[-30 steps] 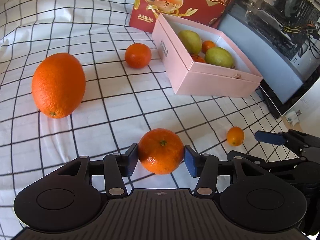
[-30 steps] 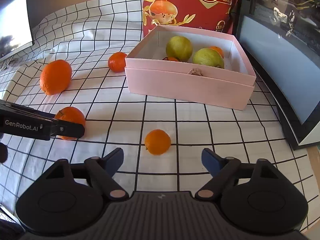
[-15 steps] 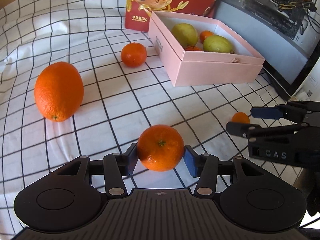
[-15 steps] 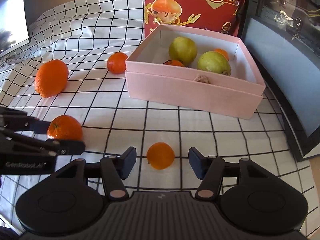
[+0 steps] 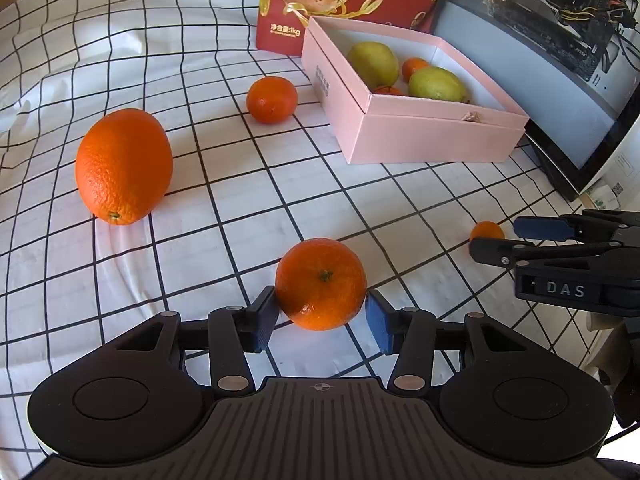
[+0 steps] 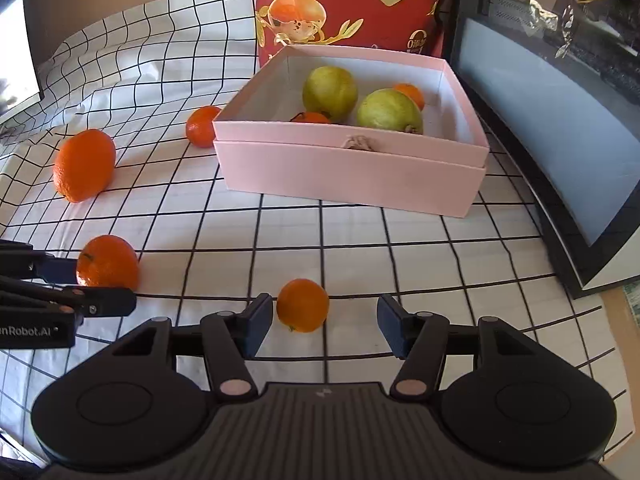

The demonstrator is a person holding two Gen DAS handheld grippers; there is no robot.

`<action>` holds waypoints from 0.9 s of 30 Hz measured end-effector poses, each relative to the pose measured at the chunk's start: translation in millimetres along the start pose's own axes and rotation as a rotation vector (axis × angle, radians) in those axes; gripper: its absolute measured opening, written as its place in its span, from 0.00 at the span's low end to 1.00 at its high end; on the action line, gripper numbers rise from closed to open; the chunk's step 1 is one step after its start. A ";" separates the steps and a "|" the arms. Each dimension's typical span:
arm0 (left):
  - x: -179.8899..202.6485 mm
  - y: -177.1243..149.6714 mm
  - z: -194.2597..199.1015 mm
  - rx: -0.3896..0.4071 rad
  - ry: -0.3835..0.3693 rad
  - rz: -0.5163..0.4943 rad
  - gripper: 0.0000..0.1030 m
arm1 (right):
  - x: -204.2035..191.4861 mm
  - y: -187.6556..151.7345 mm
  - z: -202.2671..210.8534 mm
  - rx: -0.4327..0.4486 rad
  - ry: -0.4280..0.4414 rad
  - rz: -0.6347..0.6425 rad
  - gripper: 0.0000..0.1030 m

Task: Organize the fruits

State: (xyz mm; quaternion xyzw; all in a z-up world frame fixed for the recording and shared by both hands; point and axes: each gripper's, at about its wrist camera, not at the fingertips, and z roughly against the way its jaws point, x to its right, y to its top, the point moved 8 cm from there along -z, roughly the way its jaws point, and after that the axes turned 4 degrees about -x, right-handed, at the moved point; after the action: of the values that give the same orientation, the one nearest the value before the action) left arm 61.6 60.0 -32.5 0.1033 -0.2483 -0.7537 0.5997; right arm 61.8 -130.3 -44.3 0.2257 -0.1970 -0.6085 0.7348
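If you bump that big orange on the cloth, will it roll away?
Probably only wobble: the big orange is egg-shaped and lies on its side on soft, wrinkled cloth. It looks heavy for a fruit. Its dimpled peel should grip well.

Checked cloth (image 6: 360, 240): pink box (image 6: 348, 176), red bag (image 6: 352, 4), loose oranges (image 6: 84, 166)

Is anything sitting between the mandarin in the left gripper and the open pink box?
Nothing visible. The round orange mandarin in the left gripper has only bare checked white cloth between it and the pink cardboard box; the other loose fruits lie off to the sides.
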 end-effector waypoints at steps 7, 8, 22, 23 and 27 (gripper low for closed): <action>-2.4 -1.6 1.8 0.008 -0.017 0.015 0.51 | -10.7 5.1 -7.9 0.004 0.016 0.004 0.51; -3.1 -1.5 2.1 0.010 -0.022 0.021 0.51 | -11.5 5.4 -8.4 0.004 0.018 0.005 0.50; -13.6 -1.7 5.1 0.034 -0.104 0.135 0.51 | -19.4 4.5 -9.4 -0.004 0.036 0.030 0.30; -13.9 -1.6 5.0 0.034 -0.105 0.138 0.51 | -19.8 3.0 -9.6 -0.010 0.033 0.035 0.28; -13.1 -1.2 4.7 0.034 -0.096 0.133 0.51 | -20.6 -0.7 -5.1 -0.009 0.039 0.044 0.28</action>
State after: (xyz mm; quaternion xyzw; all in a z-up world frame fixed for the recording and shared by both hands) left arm 61.8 73.9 -31.0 0.0605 -0.2961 -0.7119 0.6339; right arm 60.4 -109.7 -49.1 0.2300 -0.1849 -0.5884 0.7528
